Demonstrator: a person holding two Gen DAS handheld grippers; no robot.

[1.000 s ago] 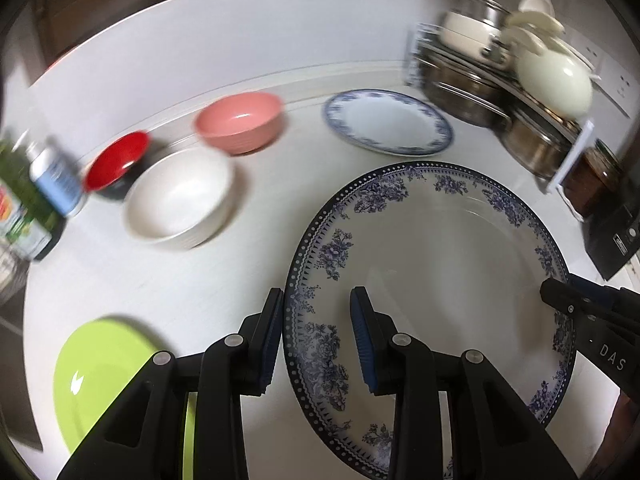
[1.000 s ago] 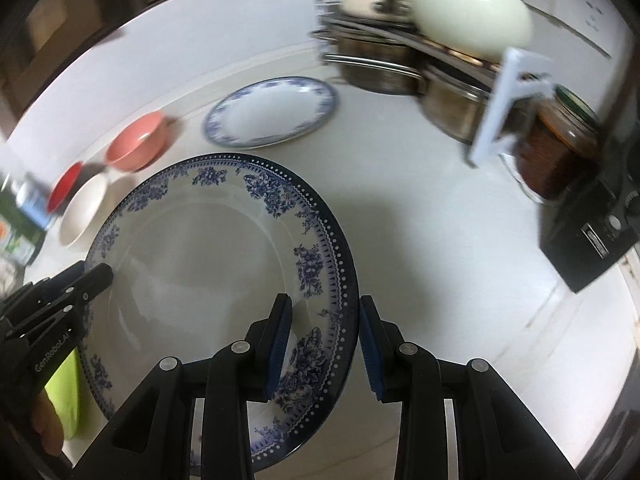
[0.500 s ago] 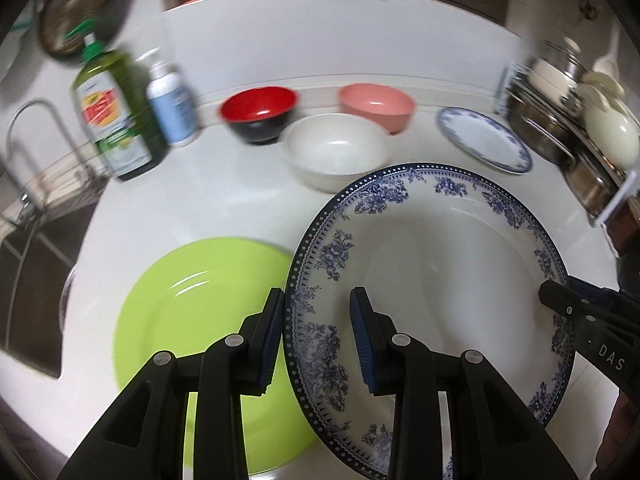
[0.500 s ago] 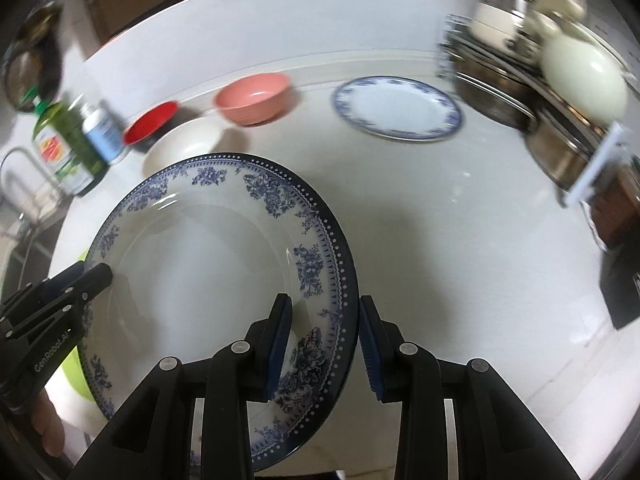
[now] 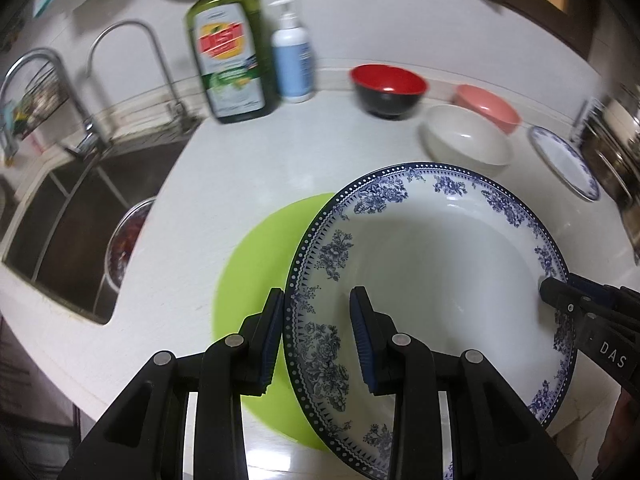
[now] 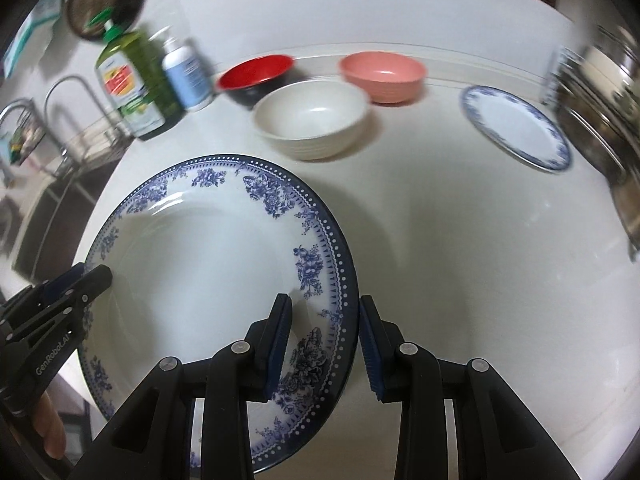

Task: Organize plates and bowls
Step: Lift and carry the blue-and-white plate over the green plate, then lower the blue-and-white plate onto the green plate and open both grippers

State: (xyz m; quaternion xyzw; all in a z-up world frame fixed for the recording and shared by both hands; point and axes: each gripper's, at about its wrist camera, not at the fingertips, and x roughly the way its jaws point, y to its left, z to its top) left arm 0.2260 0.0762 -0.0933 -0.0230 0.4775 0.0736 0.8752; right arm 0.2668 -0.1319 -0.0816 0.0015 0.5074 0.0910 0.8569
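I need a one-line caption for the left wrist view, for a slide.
Both grippers, left and right, hold the big blue-patterned plate partly above a green plate beside the sink.

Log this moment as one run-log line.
phase: carrying | held: large blue-patterned plate | left gripper: gripping rim | right gripper: gripping opposite rim | below: green plate partly covered
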